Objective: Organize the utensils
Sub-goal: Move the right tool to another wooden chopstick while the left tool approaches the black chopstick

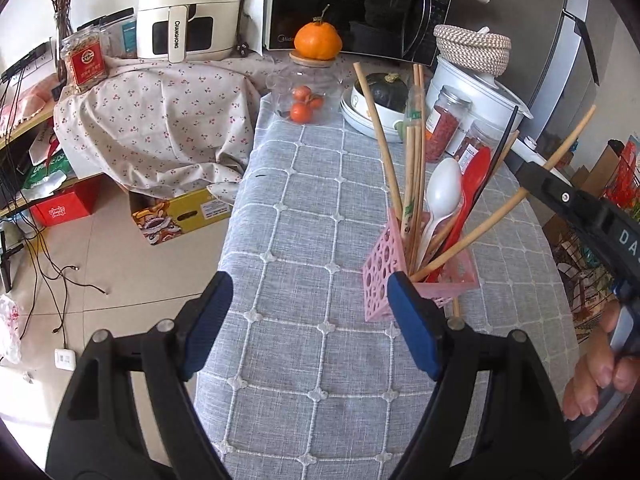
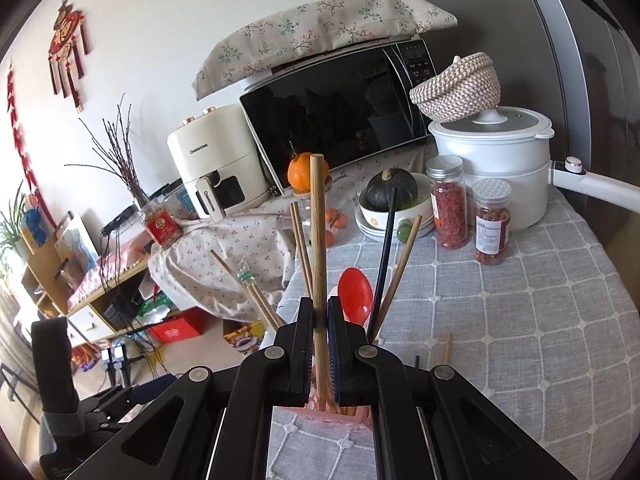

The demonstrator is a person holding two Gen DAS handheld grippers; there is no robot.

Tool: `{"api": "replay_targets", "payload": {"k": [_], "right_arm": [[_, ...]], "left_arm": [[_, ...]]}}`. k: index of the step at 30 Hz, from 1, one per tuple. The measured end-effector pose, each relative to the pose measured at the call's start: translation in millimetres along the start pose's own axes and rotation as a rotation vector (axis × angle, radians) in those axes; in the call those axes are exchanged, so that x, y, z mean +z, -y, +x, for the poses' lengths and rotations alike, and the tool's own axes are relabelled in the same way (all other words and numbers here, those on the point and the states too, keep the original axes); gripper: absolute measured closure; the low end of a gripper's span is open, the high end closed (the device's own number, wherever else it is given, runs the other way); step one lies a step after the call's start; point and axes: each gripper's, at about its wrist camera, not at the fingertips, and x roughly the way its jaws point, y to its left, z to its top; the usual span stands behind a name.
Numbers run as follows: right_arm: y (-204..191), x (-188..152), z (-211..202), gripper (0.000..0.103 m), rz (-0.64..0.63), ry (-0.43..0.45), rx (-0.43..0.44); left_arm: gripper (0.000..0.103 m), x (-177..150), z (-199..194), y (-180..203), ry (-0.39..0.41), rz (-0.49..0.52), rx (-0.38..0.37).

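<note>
A pink perforated utensil holder (image 1: 378,280) stands on the grey checked tablecloth (image 1: 304,208). It holds several wooden chopsticks, a white spoon (image 1: 442,188), a red spoon (image 1: 474,178) and a black chopstick. My left gripper (image 1: 308,296) is open and holds nothing; its right fingertip sits just in front of the holder. My right gripper (image 2: 320,320) is shut on a wooden chopstick (image 2: 318,240) that stands upright above the holder (image 2: 320,412). In the left wrist view this chopstick (image 1: 500,216) slants down into the holder. One more chopstick (image 2: 447,348) lies on the cloth beside the holder.
At the back of the table stand a microwave (image 1: 352,4), a white cooker (image 2: 492,172) with a woven basket on it, two red-filled jars (image 2: 448,204), bowls with a dark squash (image 1: 386,88) and a glass jar topped by an orange (image 1: 318,40). The table edge drops to the floor on the left.
</note>
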Motion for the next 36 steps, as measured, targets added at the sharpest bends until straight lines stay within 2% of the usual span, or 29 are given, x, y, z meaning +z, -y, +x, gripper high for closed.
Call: {"api": "replay_targets", "payload": {"k": [5,8,10,11,18,31,36], "right_arm": [[-1,-6,9,0.094,-0.010,-0.027,0.022],[1,-4,3,0.079,-0.005,-0.031,0.035],[1,-1,-5,0.059,-0.011,-0.015,0.033],[2,1,-11,0.055,-0.015,-0.004,0.034],[12,10,-45,0.040,-0.046,0.038,0.033],[55,23,-105,0.032,-0.012,0.125,0.016],[74,18,-101,0.031,0.011,0.080,-0.034]], "left_arm": [[0.023,-1,2,4,-0.011,0.016,-0.008],[0.023,-3,4,6,-0.029,0.018,-0.021],[0.023,-5,7,9,-0.053,0.020,-0.035],[0.023,-6,8,11,-0.063,0.021,-0.041],[0.023,-14,12,25,-0.107,0.052,-0.061],[0.022,-19,20,48,-0.145,0.094,-0.075],[0.022,-24,28,52,-0.177,0.083,-0.082]]}}
